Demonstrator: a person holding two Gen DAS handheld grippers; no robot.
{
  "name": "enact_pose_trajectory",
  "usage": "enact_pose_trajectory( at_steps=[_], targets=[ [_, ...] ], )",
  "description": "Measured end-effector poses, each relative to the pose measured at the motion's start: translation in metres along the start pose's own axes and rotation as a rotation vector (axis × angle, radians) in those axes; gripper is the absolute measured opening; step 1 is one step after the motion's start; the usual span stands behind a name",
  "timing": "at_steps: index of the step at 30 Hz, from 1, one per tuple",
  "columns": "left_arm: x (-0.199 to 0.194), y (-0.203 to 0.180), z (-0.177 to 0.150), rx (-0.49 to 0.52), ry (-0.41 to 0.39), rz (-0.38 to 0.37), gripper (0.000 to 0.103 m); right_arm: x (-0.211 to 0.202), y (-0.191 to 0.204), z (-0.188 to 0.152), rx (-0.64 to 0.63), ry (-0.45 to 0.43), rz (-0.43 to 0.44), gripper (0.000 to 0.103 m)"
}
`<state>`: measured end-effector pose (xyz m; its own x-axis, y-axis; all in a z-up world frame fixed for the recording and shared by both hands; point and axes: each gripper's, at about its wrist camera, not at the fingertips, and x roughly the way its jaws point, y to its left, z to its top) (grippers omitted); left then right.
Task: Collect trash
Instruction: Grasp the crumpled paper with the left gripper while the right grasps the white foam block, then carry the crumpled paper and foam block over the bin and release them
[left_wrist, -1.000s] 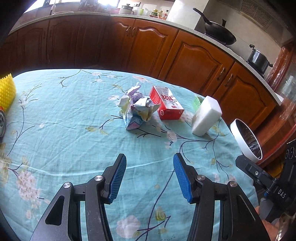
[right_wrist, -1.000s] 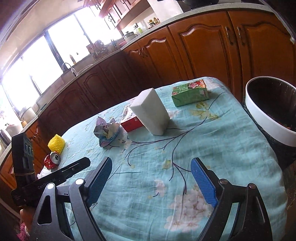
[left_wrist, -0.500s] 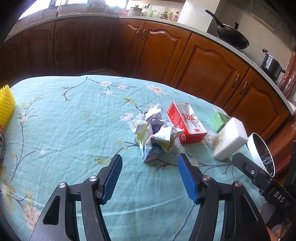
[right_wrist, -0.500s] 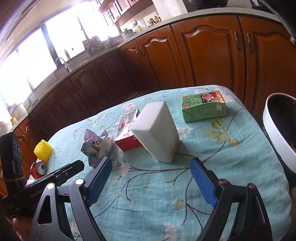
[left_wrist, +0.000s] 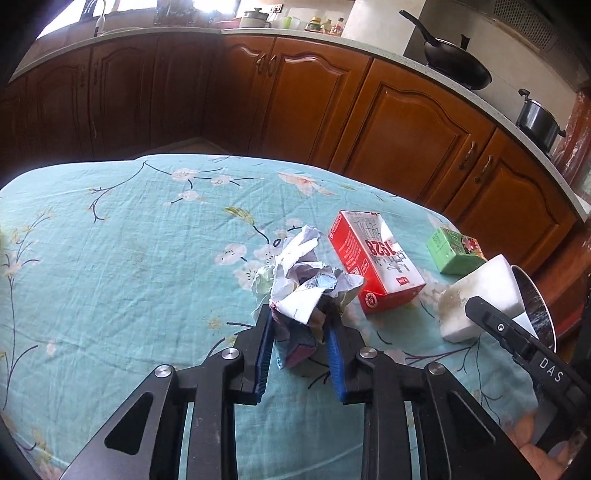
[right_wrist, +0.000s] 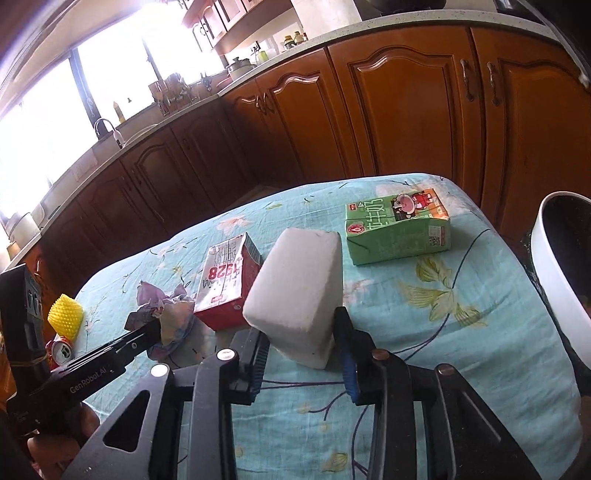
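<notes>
My left gripper is shut on the crumpled paper wrapper, which rests on the turquoise floral tablecloth. My right gripper is shut on the white foam block, its blue pads against both sides of the block's near end. A red 1928 carton lies just right of the wrapper. A green milk carton lies further back on the right. The white-rimmed trash bin stands off the table's right edge.
A yellow spiky ball and a crushed red can sit at the table's left edge. Wooden kitchen cabinets run behind the table, with a pan and pot on the counter.
Both grippers moved forward and closed: the left around the crumpled wrapper, the right around the white foam block. Both were wide open and further back before.
</notes>
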<state>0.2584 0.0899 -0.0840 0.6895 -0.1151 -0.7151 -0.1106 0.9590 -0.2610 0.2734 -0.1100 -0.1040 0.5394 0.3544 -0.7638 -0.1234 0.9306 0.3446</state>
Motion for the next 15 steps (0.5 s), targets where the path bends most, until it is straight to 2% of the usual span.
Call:
enact_pose_trajectory(
  at_steps=[8, 15],
  targets=[
    [-0.037, -0.023, -0.017, 0.047, -0.031, -0.064, 0.024, -0.042, -0.024, -0.014, 0.035, -0.021, 0.023, 0.033],
    [-0.040, -0.063, -0.030, 0.120, -0.010, -0.142, 0.024, -0.077, -0.055, -0.027, 0.061, -0.043, -0.009, 0.033]
  ],
)
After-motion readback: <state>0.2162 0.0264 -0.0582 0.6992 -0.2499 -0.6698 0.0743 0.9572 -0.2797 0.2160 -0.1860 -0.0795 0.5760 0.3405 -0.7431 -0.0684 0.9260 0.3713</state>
